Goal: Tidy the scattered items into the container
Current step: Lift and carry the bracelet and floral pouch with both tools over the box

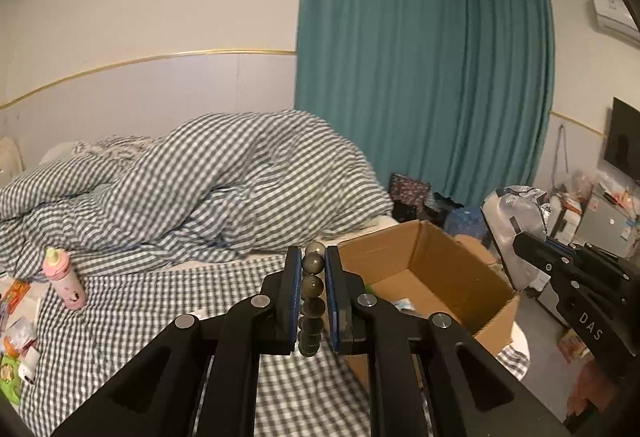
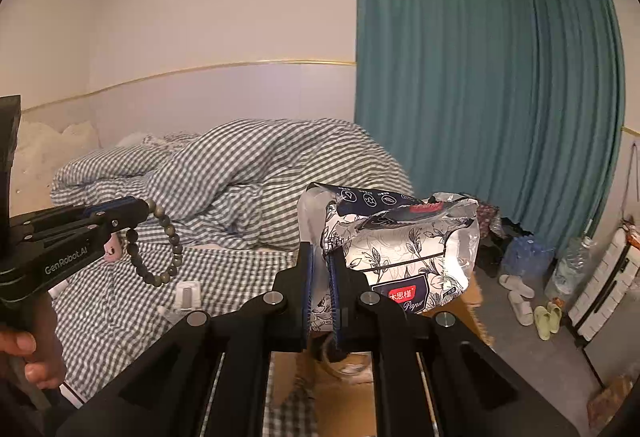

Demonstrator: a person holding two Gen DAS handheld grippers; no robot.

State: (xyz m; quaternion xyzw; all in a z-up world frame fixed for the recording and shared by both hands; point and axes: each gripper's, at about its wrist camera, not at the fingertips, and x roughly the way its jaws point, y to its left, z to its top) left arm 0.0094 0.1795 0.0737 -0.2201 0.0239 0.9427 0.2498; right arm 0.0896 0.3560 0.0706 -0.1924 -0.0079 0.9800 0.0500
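Over a gingham-covered bed [image 1: 160,317], I carry two finds toward the cardboard box [image 1: 420,277] that sits open at the bed's right edge. My left gripper [image 1: 313,277] is pinched on a bead bracelet [image 2: 158,245], its jaws nearly together on a few beads while the rest of the loop dangles free below, short of the box and to its left. My right gripper [image 2: 320,277] is pressed tight on the thin plastic edge of a tissue pack [image 2: 400,245], which hangs above the box's near side. Both holds look slight to me. The bracelet could roll out between the pads if I tip the gripper, or swing and catch the box rim. The pack, held by its wrapper alone, could slip or tear free and fall outside onto the floor. A pink bottle [image 1: 66,279] and other small packets [image 1: 16,337] still lie at the far left of the bed.
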